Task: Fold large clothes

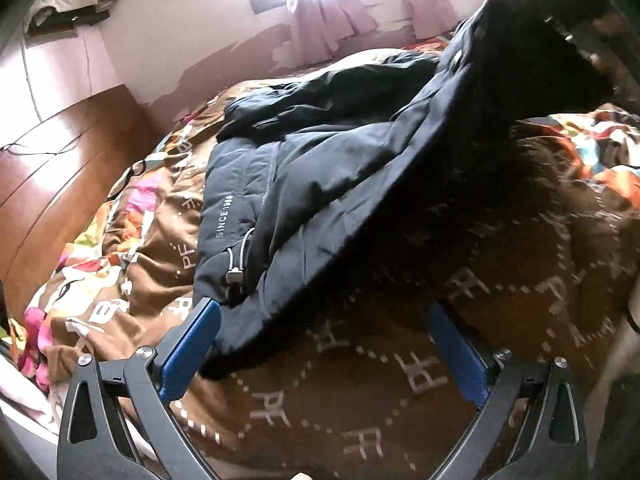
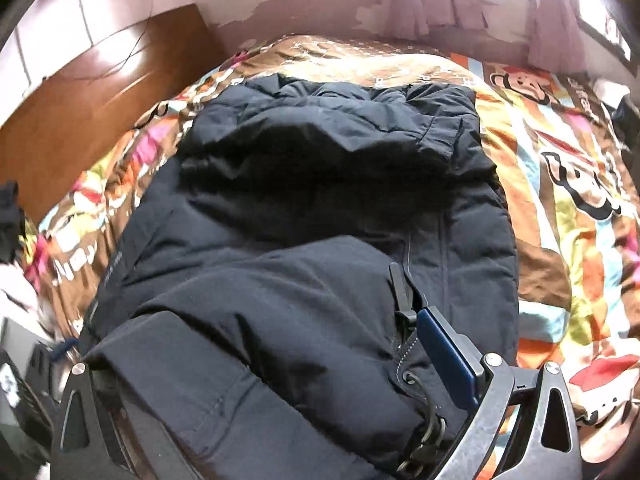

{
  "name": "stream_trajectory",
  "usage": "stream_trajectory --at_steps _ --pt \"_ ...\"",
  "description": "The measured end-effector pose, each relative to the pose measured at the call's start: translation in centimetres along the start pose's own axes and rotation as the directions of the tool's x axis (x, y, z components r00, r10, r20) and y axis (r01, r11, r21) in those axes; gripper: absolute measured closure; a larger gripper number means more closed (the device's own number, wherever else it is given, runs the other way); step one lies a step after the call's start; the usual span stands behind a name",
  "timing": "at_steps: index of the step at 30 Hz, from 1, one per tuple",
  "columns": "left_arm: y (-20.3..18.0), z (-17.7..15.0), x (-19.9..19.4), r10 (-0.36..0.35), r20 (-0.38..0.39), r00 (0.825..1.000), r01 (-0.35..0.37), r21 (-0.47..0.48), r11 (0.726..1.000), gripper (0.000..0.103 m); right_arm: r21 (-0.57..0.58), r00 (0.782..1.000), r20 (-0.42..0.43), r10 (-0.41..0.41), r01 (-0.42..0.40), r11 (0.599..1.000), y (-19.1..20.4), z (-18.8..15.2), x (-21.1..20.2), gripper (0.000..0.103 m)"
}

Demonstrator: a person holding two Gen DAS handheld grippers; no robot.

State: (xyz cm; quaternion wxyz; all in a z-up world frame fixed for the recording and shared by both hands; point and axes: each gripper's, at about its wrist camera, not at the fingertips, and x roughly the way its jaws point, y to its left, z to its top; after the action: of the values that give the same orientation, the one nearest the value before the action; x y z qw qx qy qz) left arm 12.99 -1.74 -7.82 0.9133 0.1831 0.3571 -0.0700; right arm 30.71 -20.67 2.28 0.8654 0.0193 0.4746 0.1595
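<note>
A large dark navy padded jacket (image 1: pixel 320 168) lies on a bed with a brown patterned blanket (image 1: pixel 360 380). In the left wrist view one side of the jacket is lifted up toward the upper right. My left gripper (image 1: pixel 320 340) is open and empty, its blue pads (image 1: pixel 192 348) low over the blanket at the jacket's hem. In the right wrist view the jacket (image 2: pixel 320 200) fills the middle and a thick fold of it lies between my right gripper's fingers (image 2: pixel 448 352). The left finger is hidden under the cloth.
A wooden headboard (image 1: pixel 60 168) stands at the left. A colourful cartoon bedspread (image 2: pixel 568 200) covers the bed's right side. Pink curtains (image 1: pixel 332 20) hang under a bright window at the far wall. Clothes lie on a shelf (image 1: pixel 72 0) at the upper left.
</note>
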Motion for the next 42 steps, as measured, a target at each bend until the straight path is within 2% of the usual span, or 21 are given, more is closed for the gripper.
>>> stream_trajectory --at_steps 6,9,14,16,21,24,25,27,29,30,32,35,37,39,42 --pt "0.5 1.7 2.6 0.106 -0.023 0.994 -0.106 -0.01 0.994 0.001 0.03 1.0 -0.007 0.013 -0.013 0.999 -0.6 0.6 -0.2 0.002" --pt "1.3 2.4 2.3 0.164 0.015 0.986 -0.164 -0.014 0.986 0.002 0.016 1.0 0.001 0.002 -0.002 1.0 -0.6 0.3 -0.4 0.002" --pt "2.6 3.1 1.4 0.194 0.064 0.979 -0.194 -0.006 0.981 0.002 -0.026 0.998 0.055 -0.042 0.044 0.999 -0.4 -0.6 -1.2 0.002" --pt "2.8 3.4 0.7 0.222 0.099 0.97 -0.224 0.013 0.974 0.002 -0.049 0.994 0.082 -0.065 0.07 0.996 -0.3 -1.0 -1.6 0.002" --pt "2.7 4.2 0.1 0.253 0.144 0.957 -0.264 0.057 0.963 0.004 -0.137 0.97 0.183 -0.162 0.189 0.972 0.6 -2.6 -2.7 0.002" --pt "2.9 4.6 -0.2 0.262 0.162 0.951 -0.275 0.064 0.959 0.009 -0.175 0.938 0.264 -0.224 0.275 0.946 1.1 -4.3 -3.2 0.002" --pt "2.9 4.7 -0.3 0.258 0.168 0.951 -0.272 0.062 0.96 0.015 -0.187 0.92 0.299 -0.254 0.318 0.929 1.4 -5.2 -3.3 0.002" --pt "2.8 4.9 -0.4 0.225 0.167 0.96 -0.24 0.07 0.968 0.031 -0.208 0.9 0.337 -0.276 0.357 0.911 2.0 -6.3 -3.2 0.013" --pt "2.2 5.2 -0.3 0.169 0.152 0.974 -0.185 0.098 0.978 0.064 -0.235 0.894 0.354 -0.275 0.37 0.899 2.6 -7.3 -2.7 0.038" --pt "1.8 5.3 -0.3 0.153 0.145 0.978 -0.169 0.111 0.979 0.07 -0.253 0.891 0.357 -0.28 0.381 0.889 3.1 -7.8 -2.4 0.044" --pt "1.0 5.6 -0.2 0.16 0.147 0.976 -0.181 0.144 0.973 0.078 -0.282 0.888 0.358 -0.29 0.399 0.873 3.8 -8.5 -1.7 0.063" --pt "0.5 5.6 -0.5 0.159 0.154 0.975 -0.183 0.158 0.97 0.085 -0.281 0.896 0.347 -0.278 0.383 0.88 4.0 -9.3 -1.1 0.077" --pt "0.8 5.6 -0.8 0.136 0.144 0.98 -0.155 0.133 0.979 0.089 -0.264 0.899 0.354 -0.258 0.36 0.895 3.9 -9.7 -1.3 0.087" --pt "0.9 5.7 -1.6 0.133 0.158 0.978 -0.151 0.108 0.983 0.092 -0.257 0.886 0.392 -0.249 0.365 0.895 4.3 -10.2 -1.9 0.091" --pt "1.3 6.2 -3.5 0.158 0.206 0.966 -0.175 0.068 0.982 0.094 -0.249 0.843 0.481 -0.24 0.394 0.885 5.3 -10.9 -3.9 0.094"
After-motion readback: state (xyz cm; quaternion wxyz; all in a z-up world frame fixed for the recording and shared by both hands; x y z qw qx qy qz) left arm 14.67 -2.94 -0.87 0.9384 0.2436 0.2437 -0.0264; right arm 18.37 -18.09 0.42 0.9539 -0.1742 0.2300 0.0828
